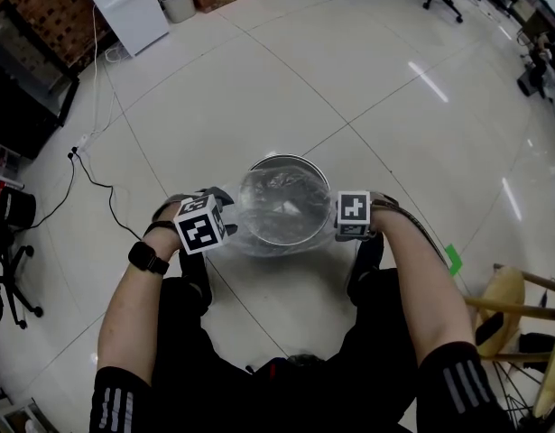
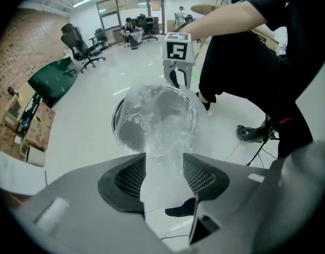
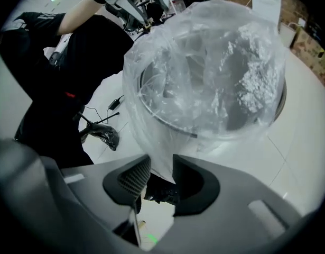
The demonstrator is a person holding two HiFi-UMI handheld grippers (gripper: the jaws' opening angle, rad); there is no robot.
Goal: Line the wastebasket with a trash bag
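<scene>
head view: bin (image 1: 287,159) lies between left gripper (image 1: 228,229) and right gripper (image 1: 340,232), equally near; both jaws parted, bag (image 1: 275,204) apparently slack between.

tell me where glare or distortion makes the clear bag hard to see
Head view: ceiling lights streak as glare on the glossy floor, and the clear trash bag nearly melts into the wastebasket. Left gripper view: strong fisheye, black corners, bag a pale haze. Right gripper view: same fisheye, but bright highlights on the crinkles show the bag best.
</scene>
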